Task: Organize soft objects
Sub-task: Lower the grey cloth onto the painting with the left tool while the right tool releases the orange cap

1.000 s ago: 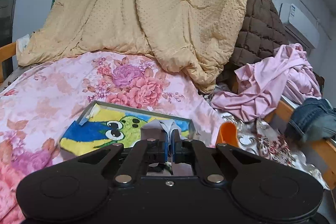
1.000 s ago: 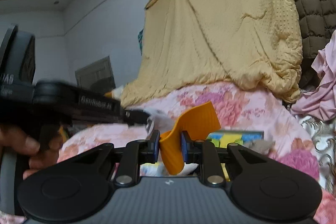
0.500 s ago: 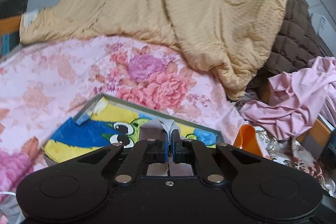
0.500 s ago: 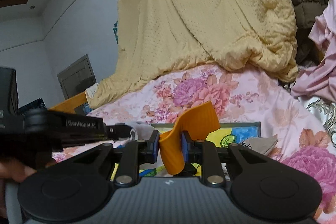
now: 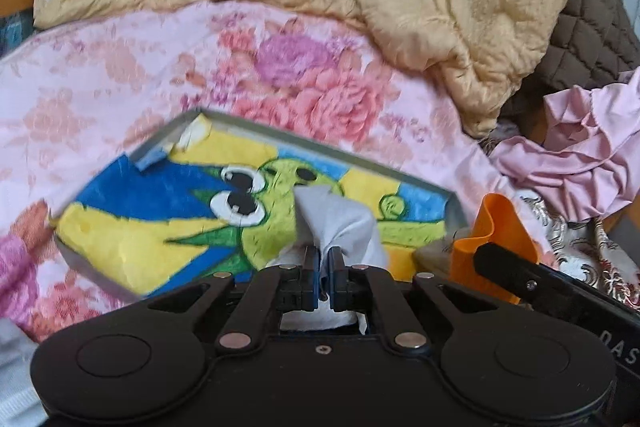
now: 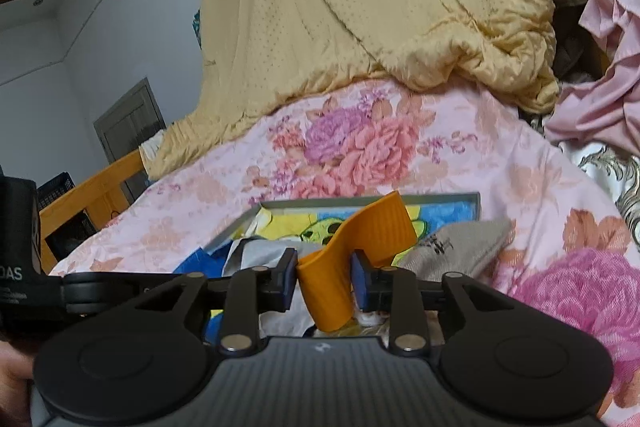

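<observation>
Left fingers [image 5: 325, 269]: I am clenching them on a white cloth [image 5: 340, 223], bunched just ahead of my tips.
Right fingers [image 6: 325, 281]: I am spreading them; the orange strip [image 6: 352, 247] is standing between the pads, curling up and away.
Tray [image 5: 256, 125]: lying on the floral bed cover [image 5: 120, 67] right ahead of both fingers, lined with a cartoon towel [image 5: 160, 211].
Grey sock [image 6: 460, 247]: lying just right of my right fingers.

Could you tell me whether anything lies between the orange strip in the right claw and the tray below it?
Nothing visible blocks it: the orange strip hangs between the opening right claw directly over the tray.
</observation>
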Available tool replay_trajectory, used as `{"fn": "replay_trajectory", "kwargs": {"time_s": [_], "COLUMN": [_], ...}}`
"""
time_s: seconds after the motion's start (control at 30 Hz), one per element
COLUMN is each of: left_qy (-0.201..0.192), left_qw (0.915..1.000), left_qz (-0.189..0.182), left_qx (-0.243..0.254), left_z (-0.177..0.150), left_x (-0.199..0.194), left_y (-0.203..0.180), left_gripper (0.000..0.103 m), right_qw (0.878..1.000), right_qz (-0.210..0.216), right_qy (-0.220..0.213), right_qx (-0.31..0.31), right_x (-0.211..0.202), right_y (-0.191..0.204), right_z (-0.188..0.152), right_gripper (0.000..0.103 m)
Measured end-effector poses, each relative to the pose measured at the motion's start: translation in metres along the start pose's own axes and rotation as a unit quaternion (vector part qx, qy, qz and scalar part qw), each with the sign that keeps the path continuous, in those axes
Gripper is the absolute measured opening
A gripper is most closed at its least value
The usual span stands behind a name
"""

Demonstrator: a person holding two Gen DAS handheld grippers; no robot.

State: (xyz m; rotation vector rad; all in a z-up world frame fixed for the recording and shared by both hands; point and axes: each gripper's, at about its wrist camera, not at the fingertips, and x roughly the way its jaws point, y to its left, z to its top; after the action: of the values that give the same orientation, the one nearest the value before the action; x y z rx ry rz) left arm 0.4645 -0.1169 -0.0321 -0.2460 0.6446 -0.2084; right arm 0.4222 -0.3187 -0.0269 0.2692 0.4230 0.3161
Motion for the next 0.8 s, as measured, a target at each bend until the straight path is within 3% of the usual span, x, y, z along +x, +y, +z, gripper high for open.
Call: {"fn": "replay_trajectory", "kwargs": {"time_s": [0.13,0.3,0.43,0.7,0.8], "left_qy": [0.011,0.022,0.021,0.011,0.001], "left_qw": [0.9998,0.9996,0.9996,0.9994,0.9994], "left_qz": [0.007,0.015,0.019,0.031,0.03], "left_qx": [-0.013,-0.001,0.003,0.013,0.018], "left_z": [-0.004,-0.008,-0.01,-0.011,-0.013], "left_x": [0.006,0.007,0.004,-0.007,-0.015], "left_y": [0.006,0.007,0.008,0.008,0.007], "left_gripper": [0.005,0.015,0.016,0.034,0.04], "right_qw": [1.0,1.0,1.0,1.0,0.999], "right_qz": [-0.002,-0.004,-0.003,0.006,0.013], "right_qy": [0.01,0.009,0.009,0.008,0.002], "right_qx": [-0.004,-0.002,0.003,0.028,0.039], "right_x": [0.003,0.002,0.001,0.0,-0.003], "right_y": [0.001,0.001,-0.001,-0.005,-0.007], "right_z": [-0.001,-0.002,-0.001,0.002,0.003], "right_gripper": [0.045,0.05,0.053,0.062,0.073]}}
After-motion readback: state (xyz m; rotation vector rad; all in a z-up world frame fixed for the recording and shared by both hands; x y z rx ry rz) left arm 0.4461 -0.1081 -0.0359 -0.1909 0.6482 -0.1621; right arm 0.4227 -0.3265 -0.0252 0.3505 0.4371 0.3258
